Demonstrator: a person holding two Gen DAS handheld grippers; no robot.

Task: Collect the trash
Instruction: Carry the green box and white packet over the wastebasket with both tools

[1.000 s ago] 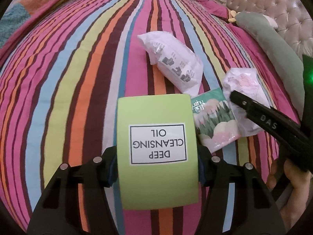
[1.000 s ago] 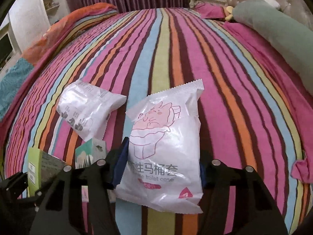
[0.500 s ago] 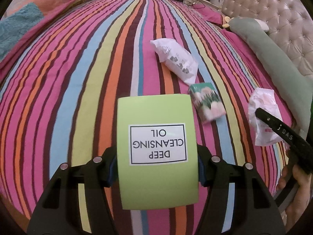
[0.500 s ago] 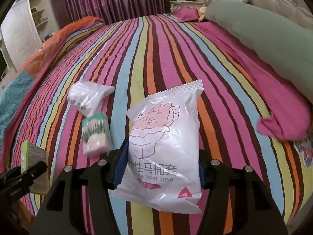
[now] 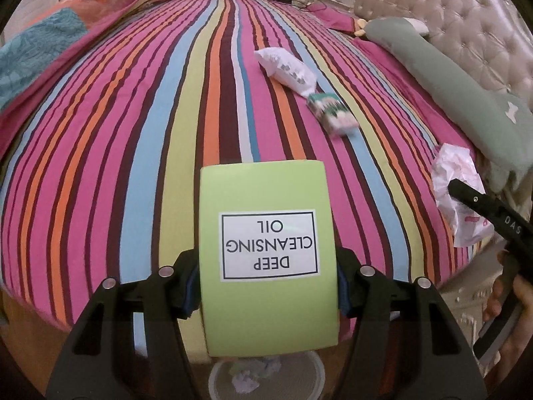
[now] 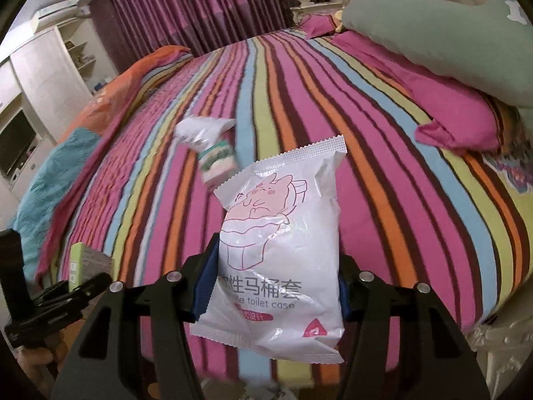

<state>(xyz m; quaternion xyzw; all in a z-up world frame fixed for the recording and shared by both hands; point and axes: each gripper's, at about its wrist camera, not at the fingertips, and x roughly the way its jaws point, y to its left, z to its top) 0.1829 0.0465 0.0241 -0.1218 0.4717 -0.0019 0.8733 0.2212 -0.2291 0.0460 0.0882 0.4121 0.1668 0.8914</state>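
My left gripper (image 5: 266,291) is shut on a light green box (image 5: 268,250) labelled "DEEP CLEANSING OIL", held above the near edge of the striped bed (image 5: 150,133). My right gripper (image 6: 276,291) is shut on a white toilet-case packet (image 6: 279,253) with a pink cartoon print. That packet (image 5: 459,193) and the right gripper's finger also show at the right of the left wrist view. On the bed lie a white wrapper (image 5: 286,70) and a green-and-pink packet (image 5: 331,115). A white bin (image 5: 266,378) with crumpled paper sits below the green box.
A long grey-green pillow (image 5: 449,80) and a tufted headboard (image 5: 466,23) run along the right. A folded orange and teal quilt (image 5: 50,40) lies at the left. A white cupboard (image 6: 43,76) and purple curtains (image 6: 186,10) stand behind. A hand (image 5: 509,303) holds the right gripper.
Both grippers have drawn back from the bed with their items; the wrapper and packet on the bed look farther away. The bed's near edge and the bin have come into view.
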